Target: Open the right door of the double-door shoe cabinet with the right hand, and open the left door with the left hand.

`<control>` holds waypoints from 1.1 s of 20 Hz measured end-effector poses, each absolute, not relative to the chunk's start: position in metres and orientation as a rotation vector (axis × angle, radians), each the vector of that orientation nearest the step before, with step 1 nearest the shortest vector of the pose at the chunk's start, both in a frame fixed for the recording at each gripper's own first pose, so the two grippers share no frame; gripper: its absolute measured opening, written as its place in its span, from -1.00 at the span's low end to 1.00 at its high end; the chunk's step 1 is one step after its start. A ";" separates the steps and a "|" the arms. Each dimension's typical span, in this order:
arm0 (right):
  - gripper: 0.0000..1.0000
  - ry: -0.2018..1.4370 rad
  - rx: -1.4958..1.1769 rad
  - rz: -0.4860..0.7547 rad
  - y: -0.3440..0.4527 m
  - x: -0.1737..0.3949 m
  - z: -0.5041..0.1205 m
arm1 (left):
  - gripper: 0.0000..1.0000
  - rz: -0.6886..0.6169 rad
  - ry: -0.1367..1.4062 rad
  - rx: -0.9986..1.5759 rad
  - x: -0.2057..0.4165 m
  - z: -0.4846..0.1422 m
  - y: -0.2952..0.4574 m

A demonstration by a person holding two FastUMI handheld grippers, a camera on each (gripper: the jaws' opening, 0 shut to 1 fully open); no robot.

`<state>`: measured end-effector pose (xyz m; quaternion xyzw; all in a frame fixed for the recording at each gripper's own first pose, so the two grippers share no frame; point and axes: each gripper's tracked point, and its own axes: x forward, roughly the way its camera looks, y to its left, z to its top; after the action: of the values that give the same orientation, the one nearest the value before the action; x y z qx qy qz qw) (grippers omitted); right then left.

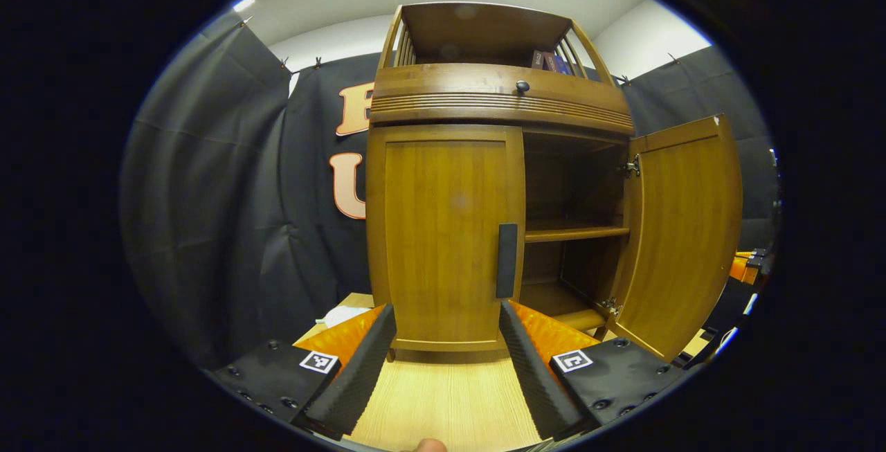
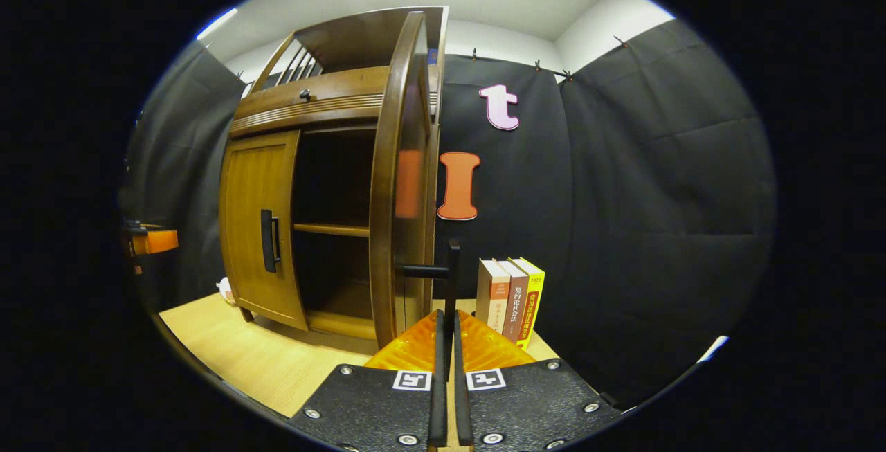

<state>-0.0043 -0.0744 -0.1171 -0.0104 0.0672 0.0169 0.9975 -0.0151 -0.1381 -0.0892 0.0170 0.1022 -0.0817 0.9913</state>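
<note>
The wooden shoe cabinet (image 1: 498, 102) stands on a table straight ahead in the left gripper view. Its left door (image 1: 443, 230) is closed, with a black vertical handle (image 1: 507, 260) at its inner edge. My left gripper (image 1: 446, 310) is open in front of that door's lower part, its right fingertip just below the handle. The right door (image 1: 682, 230) is swung wide open, showing dark shelves (image 1: 574, 232). In the right gripper view that door (image 2: 401, 182) appears edge-on, and my right gripper (image 2: 448, 317) is shut on its black handle (image 2: 451, 279).
The light wooden table (image 1: 443, 403) carries the cabinet. Three books (image 2: 509, 296) stand upright to the right of the open door, against the black cloth wall. More books (image 1: 550, 61) sit on the cabinet's top shelf. A white object (image 1: 346, 313) lies left of the cabinet.
</note>
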 end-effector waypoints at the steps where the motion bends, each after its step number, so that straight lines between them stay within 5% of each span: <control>1: -0.92 0.134 -0.008 0.035 -0.080 -0.003 -0.118 | 0.97 -0.166 0.209 0.036 -0.014 -0.092 -0.142; 10: -0.93 0.128 0.059 0.056 -0.106 -0.009 -0.120 | 0.99 -0.180 0.222 0.043 0.003 -0.098 -0.173; 15: -0.92 0.092 0.041 -0.018 -0.137 -0.023 -0.113 | 0.99 -0.179 0.217 0.039 0.033 -0.108 -0.192; 16: -0.78 0.094 0.037 -0.031 -0.142 -0.024 -0.114 | 0.99 -0.176 0.220 0.041 0.041 -0.112 -0.194; 19: -0.87 0.105 0.022 -0.076 -0.160 -0.027 -0.122 | 0.99 -0.175 0.243 0.044 0.063 -0.126 -0.203; 22: -0.31 0.116 0.043 -0.105 -0.173 -0.028 -0.127 | 0.96 -0.177 0.259 0.038 0.081 -0.136 -0.210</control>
<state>-0.0279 -0.1731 -0.1274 0.0215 0.0579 -0.0524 0.9967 0.0814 -0.2096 -0.1358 0.0191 0.1291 -0.0881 0.9875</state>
